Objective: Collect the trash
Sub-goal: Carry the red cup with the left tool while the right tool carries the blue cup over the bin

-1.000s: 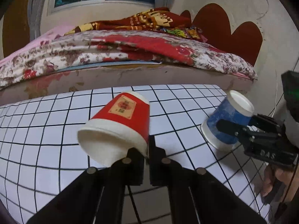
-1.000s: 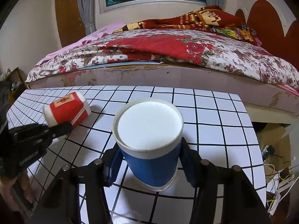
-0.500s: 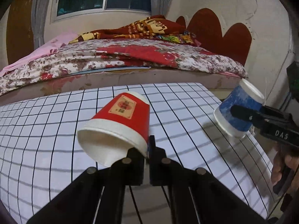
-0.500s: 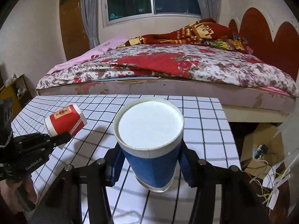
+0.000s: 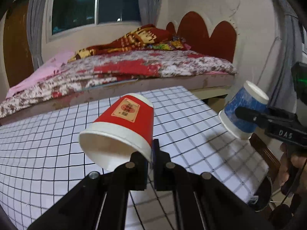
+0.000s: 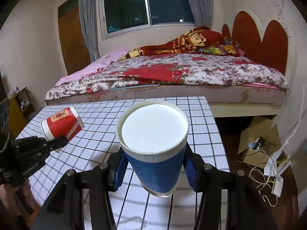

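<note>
Both jaws grip cups above the table [image 5: 48,134]: left gripper [image 5: 151,153] pinches the red cup's [image 5: 122,126] rim, right gripper [image 6: 153,164] squeezes the blue cup [image 6: 155,168]. Only the right view shows a box [image 6: 257,134] and cables [image 6: 268,172] beyond its jaws.

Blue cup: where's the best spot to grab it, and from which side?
Grab the blue cup round its middle, one finger on each side wall, coming from the side. Its round walls fit between the fingers, as the right gripper holds it now. The thin rim, where the red cup is pinched, probably crumples more easily.
</note>
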The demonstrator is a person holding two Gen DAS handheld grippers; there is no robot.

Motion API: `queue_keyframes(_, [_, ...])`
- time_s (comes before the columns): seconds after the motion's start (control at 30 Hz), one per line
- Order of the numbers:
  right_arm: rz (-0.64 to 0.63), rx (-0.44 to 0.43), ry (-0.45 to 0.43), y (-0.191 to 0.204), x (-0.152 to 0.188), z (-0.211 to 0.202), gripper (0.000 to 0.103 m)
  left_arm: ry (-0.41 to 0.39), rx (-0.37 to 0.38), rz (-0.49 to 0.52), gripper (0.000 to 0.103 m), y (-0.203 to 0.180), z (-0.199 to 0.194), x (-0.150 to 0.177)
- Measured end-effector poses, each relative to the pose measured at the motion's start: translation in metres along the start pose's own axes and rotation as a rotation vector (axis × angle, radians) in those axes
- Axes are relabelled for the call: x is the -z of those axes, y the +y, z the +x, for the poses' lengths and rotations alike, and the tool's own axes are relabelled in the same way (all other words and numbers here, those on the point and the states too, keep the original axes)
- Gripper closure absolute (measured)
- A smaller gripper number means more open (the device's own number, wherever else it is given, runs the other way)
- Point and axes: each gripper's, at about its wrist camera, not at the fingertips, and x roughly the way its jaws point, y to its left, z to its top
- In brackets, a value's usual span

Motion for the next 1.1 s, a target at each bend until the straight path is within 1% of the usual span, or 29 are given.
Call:
queue_keyframes(0.07, [0.022, 0.0, -0.018, -0.002, 0.005, -0.024, 0.049, -0.014, 0.002, 0.037, 0.099, -0.015, -0.013, 0.0])
queue_keyframes(0.2, [0.041, 0.016, -0.038, -0.008, 0.019, -0.059, 0.049, -0.04, 0.049, 0.08, 0.099, -0.049, -0.027, 0.004])
queue_keyframes(0.33, [0.039, 0.04, -0.06, -0.017, 0.033, -0.089, 0.049, -0.071, 0.086, 0.125, 0.099, -0.085, -0.037, 0.012])
queue_keyframes(0.5, [0.057, 0.071, -0.079, -0.034, 0.05, -0.123, 0.049, -0.083, 0.132, 0.154, 0.099, -0.117, -0.048, 0.022])
queue_keyframes(0.73, [0.088, 0.112, -0.105, -0.057, 0.066, -0.158, 0.049, -0.071, 0.185, 0.173, 0.099, -0.148, -0.054, 0.035])
queue_keyframes(1.1, [0.189, 0.201, -0.086, -0.112, 0.108, -0.192, 0.049, -0.032, 0.285, 0.198, 0.099, -0.201, -0.05, 0.055])
